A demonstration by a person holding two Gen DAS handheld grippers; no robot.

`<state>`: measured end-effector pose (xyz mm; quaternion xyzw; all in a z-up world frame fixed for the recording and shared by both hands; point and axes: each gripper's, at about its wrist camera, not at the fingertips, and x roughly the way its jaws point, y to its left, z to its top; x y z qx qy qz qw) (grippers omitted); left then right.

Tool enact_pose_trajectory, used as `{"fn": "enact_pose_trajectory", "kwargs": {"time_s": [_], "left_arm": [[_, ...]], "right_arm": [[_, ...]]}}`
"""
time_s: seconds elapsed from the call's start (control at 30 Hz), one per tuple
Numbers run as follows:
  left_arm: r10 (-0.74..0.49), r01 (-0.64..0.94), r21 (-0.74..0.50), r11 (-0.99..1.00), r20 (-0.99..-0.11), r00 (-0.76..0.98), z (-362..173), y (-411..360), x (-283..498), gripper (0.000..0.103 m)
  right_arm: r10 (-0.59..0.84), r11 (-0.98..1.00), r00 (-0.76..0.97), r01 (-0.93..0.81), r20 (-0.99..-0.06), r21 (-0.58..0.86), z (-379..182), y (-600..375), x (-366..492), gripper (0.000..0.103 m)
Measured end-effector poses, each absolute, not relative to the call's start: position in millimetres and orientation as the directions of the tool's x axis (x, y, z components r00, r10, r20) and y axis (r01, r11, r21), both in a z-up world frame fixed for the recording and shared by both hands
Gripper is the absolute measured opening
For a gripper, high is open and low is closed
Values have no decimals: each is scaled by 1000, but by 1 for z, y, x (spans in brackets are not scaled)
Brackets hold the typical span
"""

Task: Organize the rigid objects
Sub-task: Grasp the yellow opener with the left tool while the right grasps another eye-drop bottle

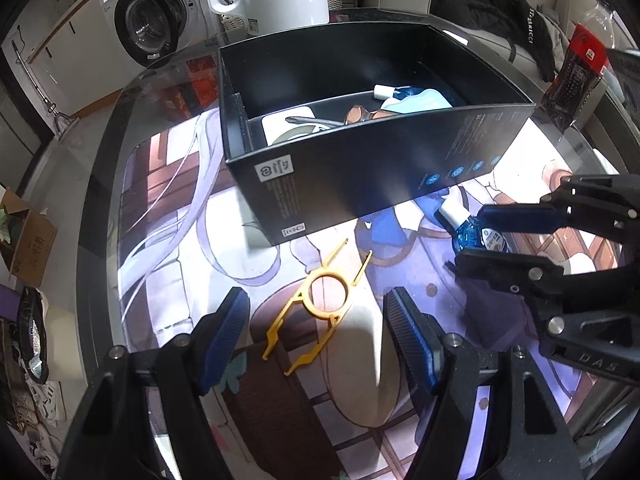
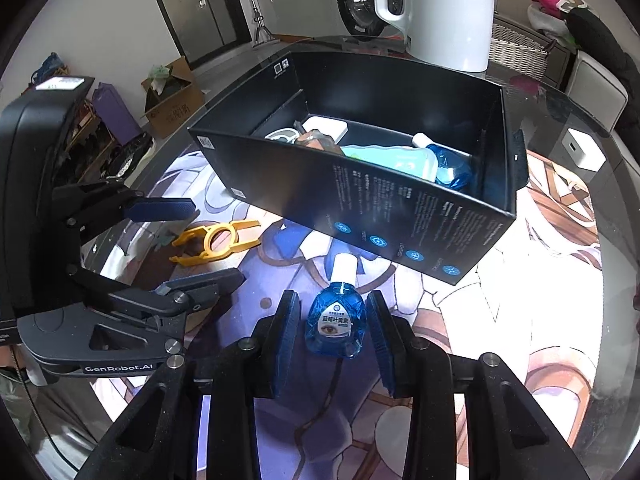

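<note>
Step in hand: picking up loose items for the black box, which stands on the glass table over a printed mat. Box already holds a second blue bottle, a pale blue pack, a white case and a few other pieces.

Right gripper: fingers partly open, one each side of the blue eye-drop bottle, which lies on the table just in front of the box's near wall, white cap pointing at the box. Narrow gaps show between pads and bottle; not gripped yet, as far as I can tell. From the left wrist view the same bottle sits between the two fingers.

Left gripper: fingers wide, holding nothing, hovering low with the yellow plastic tool between and just ahead of them. Tool lies flat on the table, near the box's corner.

Next move, likely: right fingers shut on the bottle body, lift clear of the box wall, set down inside. Smooth faceted plastic may slip or swivel if pinched off-centre. The yellow tool is thin and flat, needs a low edge pinch.
</note>
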<state>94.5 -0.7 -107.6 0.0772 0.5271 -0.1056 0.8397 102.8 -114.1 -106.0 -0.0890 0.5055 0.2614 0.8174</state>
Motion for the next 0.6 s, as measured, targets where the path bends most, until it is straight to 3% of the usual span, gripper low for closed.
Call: {"fn": "enact_pose_trajectory", "kwargs": {"time_s": [0.17,0.27,0.33,0.4,0.6], "left_arm": [[-117,248,-12,969,-904,411,-109,4,96,69],[-129,252,-24,967,-903,410,-106,4,96,51],[-134,261,-24,965,-902,411,-105,2,97,31],[-138,264,-27,964,-901,412,-103,1,97,25],[-136,269,-23,963,-901,412,-103,-1,95,25]], "right_arm": [[324,848,361,-521,-874,99,-107,-109,100,32],[330,847,354,-520,-875,109,-107,-110,100,31],[335,847,350,-519,-875,117,-108,-108,99,31],[341,847,354,-517,-871,122,-106,-112,100,31],[363,848,369,-512,-856,139,-98,-123,102,31]]}}
